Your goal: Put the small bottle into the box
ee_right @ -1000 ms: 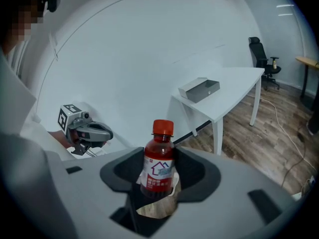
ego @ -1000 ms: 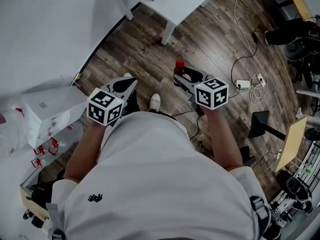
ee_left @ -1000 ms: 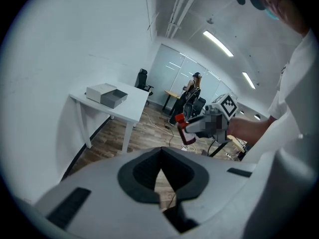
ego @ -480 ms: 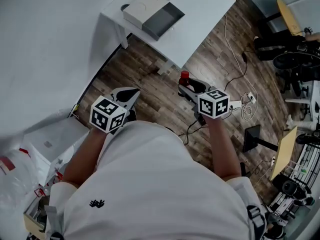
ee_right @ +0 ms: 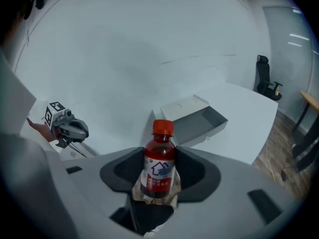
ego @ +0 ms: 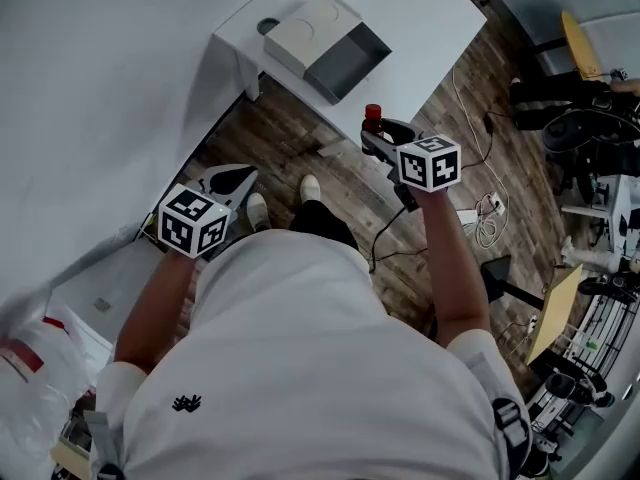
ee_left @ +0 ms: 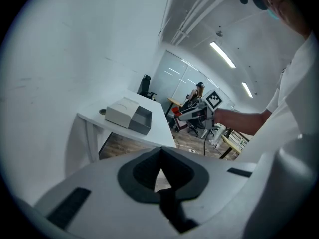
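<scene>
Right gripper view shows your right gripper [ee_right: 159, 156] clamped on the small bottle [ee_right: 159, 172], upright between the fingers, with the open box [ee_right: 199, 119] well beyond the fingertips. Your left gripper [ee_left: 159, 156] is closed and empty. Approach too low and the bottle could strike the box wall.

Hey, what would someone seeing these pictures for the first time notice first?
Most likely the small bottle, dark red with a red cap, gripped upright in the right hand-held gripper in front of the person. Next, the box lying open on the white table just beyond it. The left hand-held gripper is off to the left, shut and empty.
</scene>
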Demonstrator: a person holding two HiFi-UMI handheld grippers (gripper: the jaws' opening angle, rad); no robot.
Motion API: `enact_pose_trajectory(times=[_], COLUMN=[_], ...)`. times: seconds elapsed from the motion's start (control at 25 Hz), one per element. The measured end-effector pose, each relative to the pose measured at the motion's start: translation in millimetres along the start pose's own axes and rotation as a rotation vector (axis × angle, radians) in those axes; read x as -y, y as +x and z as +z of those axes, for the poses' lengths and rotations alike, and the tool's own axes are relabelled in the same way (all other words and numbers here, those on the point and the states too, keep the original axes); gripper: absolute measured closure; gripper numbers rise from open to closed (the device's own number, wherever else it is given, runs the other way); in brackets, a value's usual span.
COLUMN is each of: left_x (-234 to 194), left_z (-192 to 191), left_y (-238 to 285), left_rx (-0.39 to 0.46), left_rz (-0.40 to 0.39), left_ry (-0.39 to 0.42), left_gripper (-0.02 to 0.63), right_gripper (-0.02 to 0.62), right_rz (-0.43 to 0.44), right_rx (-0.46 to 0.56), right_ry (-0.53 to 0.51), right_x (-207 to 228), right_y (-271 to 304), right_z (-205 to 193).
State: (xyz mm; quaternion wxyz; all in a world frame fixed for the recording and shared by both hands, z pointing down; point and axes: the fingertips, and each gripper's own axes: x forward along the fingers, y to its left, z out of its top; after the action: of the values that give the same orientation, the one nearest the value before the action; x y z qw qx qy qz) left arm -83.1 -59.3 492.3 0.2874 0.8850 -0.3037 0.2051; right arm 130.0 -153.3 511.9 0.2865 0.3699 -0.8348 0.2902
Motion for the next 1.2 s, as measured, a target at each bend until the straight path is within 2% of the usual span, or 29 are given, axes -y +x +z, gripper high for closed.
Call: enact_pose_trajectory(times=[0.28, 0.44, 0.56, 0.8, 1.0, 1.2], left_x=[-21.0, -35.9, -46.9, -62.4, -73.1, -77.8], left_z=[34.8, 59.9, 67.6, 81.3, 86.8, 91.0], left_y=[14.3, 22.8, 29.8, 44.9, 46.4, 48.4], left_rx=[0.041, 0.083, 0.097, 0.108, 0.113, 0.097], left_rz=[0.078, 0.146, 0.200, 0.275, 0.331, 0.357], left_ry=[-0.032, -0.070, -0.107, -0.137, -0.178, -0.190], left_gripper=[0.600, 0.600, 0.600, 0.600, 0.600, 0.600], right_gripper=[0.394, 0.393, 0.394, 0.393, 0.393, 0.393], right_rz=[0.042, 0.063, 0.087, 0.070, 0.069, 0.063], right_rx=[-0.064, -0.129, -0.171, -0.242, -0.314, -0.382], right_ry=[-0.088, -0.136, -0.145, -0.184, -0.247, -0.264], right_x=[46.3, 78.8, 101.8, 151.0, 171.8, 185.3], right_y=[54.9, 89.3, 116.2, 152.3, 178.1, 192.9], right_z=[55.2, 70.8, 75.3, 85.6, 85.1, 73.7])
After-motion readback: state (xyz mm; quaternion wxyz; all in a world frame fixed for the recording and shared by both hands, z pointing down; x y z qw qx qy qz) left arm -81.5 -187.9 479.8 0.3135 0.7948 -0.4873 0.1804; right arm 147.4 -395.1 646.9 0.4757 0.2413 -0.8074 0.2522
